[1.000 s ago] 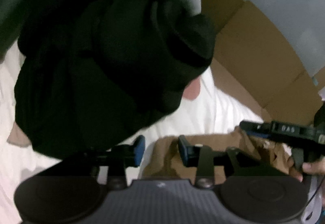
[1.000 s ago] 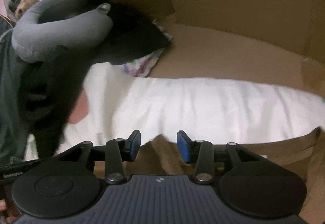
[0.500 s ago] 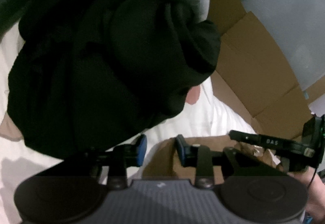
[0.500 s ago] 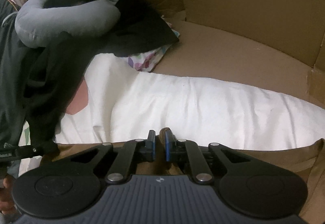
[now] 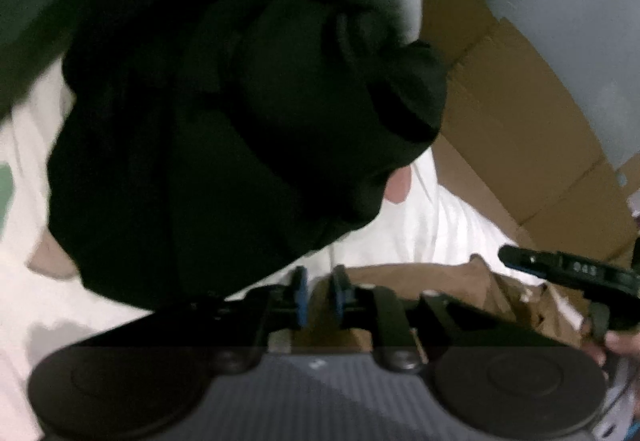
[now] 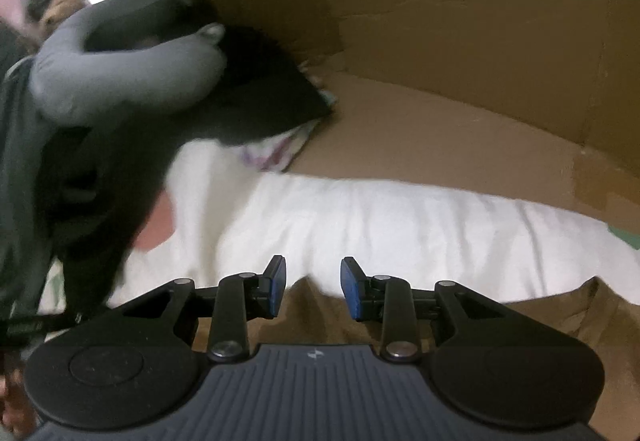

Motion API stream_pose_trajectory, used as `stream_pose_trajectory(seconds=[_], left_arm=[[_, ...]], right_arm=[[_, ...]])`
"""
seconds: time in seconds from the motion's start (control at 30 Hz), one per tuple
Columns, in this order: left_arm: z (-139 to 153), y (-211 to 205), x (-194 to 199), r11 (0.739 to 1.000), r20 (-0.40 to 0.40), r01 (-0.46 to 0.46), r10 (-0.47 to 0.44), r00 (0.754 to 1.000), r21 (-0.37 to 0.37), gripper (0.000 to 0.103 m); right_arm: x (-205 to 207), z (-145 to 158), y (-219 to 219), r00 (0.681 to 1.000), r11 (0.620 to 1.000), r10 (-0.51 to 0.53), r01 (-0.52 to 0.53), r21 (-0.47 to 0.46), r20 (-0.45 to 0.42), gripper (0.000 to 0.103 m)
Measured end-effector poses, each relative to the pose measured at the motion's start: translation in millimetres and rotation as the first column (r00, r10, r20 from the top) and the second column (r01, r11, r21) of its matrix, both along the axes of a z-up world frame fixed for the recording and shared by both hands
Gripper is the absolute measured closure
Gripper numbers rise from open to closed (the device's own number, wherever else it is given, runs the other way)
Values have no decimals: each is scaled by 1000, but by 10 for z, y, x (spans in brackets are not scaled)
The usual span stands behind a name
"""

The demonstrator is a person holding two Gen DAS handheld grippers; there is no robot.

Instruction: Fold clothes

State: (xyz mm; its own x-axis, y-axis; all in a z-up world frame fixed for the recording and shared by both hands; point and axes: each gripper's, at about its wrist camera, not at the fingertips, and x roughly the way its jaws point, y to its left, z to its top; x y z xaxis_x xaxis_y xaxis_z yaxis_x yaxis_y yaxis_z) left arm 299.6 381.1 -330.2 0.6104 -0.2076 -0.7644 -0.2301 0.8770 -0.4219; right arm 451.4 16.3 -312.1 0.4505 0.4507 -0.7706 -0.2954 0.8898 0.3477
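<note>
A brown garment point(image 5: 420, 281) lies crumpled on white bedding point(image 5: 440, 225), just in front of both grippers. My left gripper point(image 5: 319, 281) has its blue pads drawn close together, pinching an edge of that brown cloth. In the right wrist view the same brown garment point(image 6: 312, 305) sits under my right gripper point(image 6: 313, 273), which is open, its fingers wide apart over the cloth edge. The right gripper's body point(image 5: 560, 269) also shows at the right of the left wrist view, held by a hand.
A heap of black clothing point(image 5: 240, 141) fills the left and centre, with a grey neck pillow point(image 6: 120, 81) on top. Cardboard walls point(image 6: 440, 21) stand behind the bedding. A patterned cloth point(image 6: 276, 153) peeks from under the black pile. A plush toy point(image 6: 48, 5) is far left.
My left gripper went from open to closed on the brown cloth. My right gripper closed on the cloth half a second ago and has opened again.
</note>
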Motion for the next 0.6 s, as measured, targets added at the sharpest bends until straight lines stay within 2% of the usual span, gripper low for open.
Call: stream_pose_trajectory(seconds=[0.07, 0.1, 0.3, 0.4, 0.6], left_arm=[[81, -26, -22, 999, 14, -12, 11, 1000, 37, 83], [114, -21, -35, 999, 22, -20, 19, 1000, 31, 83], [276, -174, -65, 999, 70, -15, 13, 997, 30, 83], [276, -463, 35, 999, 91, 21, -23, 996, 26, 83], [290, -835, 171, 998, 107, 56, -54, 993, -19, 83]], right_arm=[[-58, -56, 49, 999, 999, 38, -38, -34, -10, 68], [-88, -86, 75, 998, 997, 57, -57, -52, -15, 68], [-31, -146, 178, 1000, 985, 24, -23, -169, 5, 68], [-1, -174, 229, 1000, 974, 7, -3, -226, 17, 67], [-187, 284, -249, 995, 991, -55, 64, -118, 82, 66]])
